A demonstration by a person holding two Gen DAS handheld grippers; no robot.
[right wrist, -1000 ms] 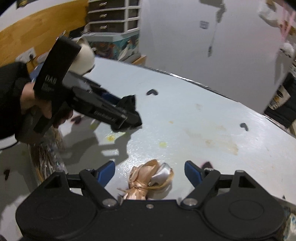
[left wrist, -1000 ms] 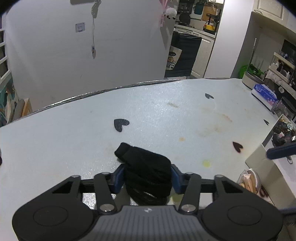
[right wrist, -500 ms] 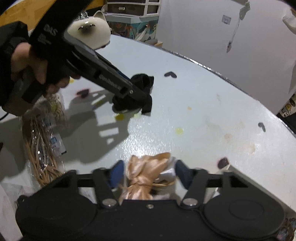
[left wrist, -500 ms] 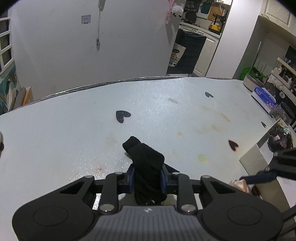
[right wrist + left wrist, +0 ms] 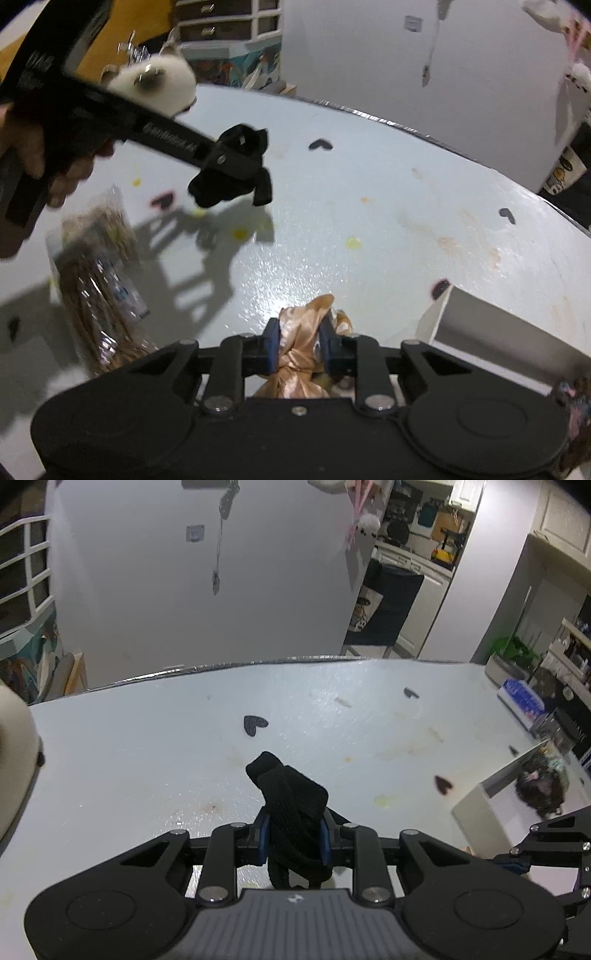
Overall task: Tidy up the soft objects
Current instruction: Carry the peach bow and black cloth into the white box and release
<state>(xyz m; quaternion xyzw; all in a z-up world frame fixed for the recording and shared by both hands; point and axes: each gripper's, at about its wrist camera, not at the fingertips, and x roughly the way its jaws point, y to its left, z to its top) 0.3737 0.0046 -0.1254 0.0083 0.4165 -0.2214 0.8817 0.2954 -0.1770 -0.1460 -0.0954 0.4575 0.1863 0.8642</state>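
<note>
A black knitted cloth point(image 5: 291, 805) is pinched between the blue pads of my left gripper point(image 5: 293, 838), which is shut on it and holds it above the pale table point(image 5: 147, 757). The right wrist view shows that same left gripper point(image 5: 236, 162) in a person's hand, with the black cloth point(image 5: 221, 188) hanging clear of the surface. My right gripper point(image 5: 300, 345) is closing its jaws on a peach satin bow point(image 5: 303, 321), and the pads press its sides, low over the table.
A white open box point(image 5: 480, 805) at the right holds a dark fluffy item point(image 5: 539, 786). It also shows as the white box point(image 5: 480, 325). A clear bag of brown sticks point(image 5: 99, 288) lies at the left. A white plush cat point(image 5: 155, 81) sits at the far edge.
The left gripper shut on the black cloth and lifted it off the table. The right gripper's jaws came in from wide apart onto the satin bow.
</note>
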